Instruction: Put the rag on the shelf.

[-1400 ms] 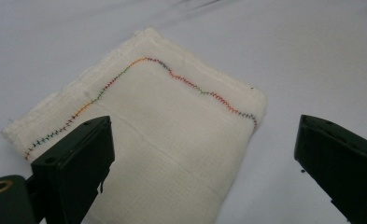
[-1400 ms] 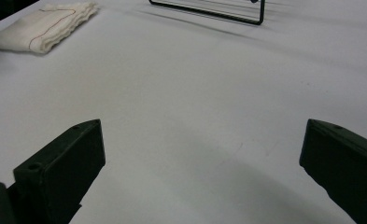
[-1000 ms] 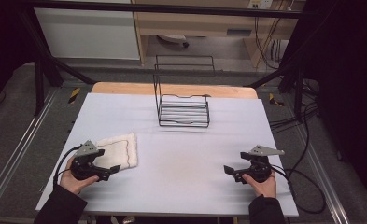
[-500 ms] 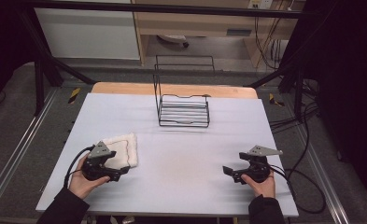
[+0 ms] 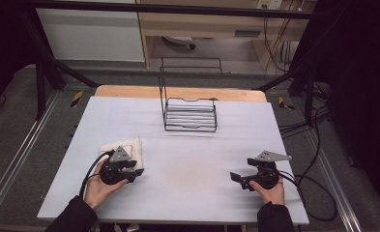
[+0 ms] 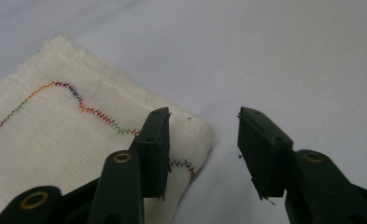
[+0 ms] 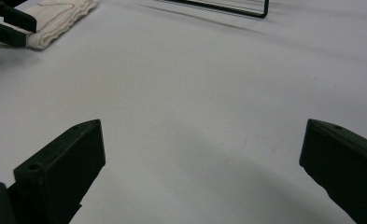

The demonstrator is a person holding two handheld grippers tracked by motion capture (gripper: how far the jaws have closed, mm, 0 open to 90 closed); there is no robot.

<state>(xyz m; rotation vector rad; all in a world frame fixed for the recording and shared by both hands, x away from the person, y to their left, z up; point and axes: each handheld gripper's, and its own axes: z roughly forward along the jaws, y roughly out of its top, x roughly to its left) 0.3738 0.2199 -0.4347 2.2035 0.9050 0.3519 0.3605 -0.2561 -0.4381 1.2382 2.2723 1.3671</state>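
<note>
A folded white cloth (image 5: 125,144) with a coloured stitched line (image 6: 69,135) lies on the left of the white table (image 5: 187,159). My left gripper (image 5: 137,170) sits at the cloth's near right corner. In the left gripper view its jaws (image 6: 202,122) have just been closing. One jaw is over the cloth, the other over bare table, and the cloth's corner lies between them without being pressed. My right gripper (image 5: 236,178) rests at the near right of the table. Its jaws (image 7: 203,125) are wide open, with nothing between them.
A black wire rack (image 5: 190,116) stands at the middle back of the table, with its near bar in the right gripper view (image 7: 228,8). Cables trail off the right edge (image 5: 318,193). The cloth (image 7: 59,21) and left gripper (image 7: 8,23) show far off in the right gripper view.
My left hand has carried its gripper rightward along the cloth's near edge to the corner. The right gripper has stayed in place.
</note>
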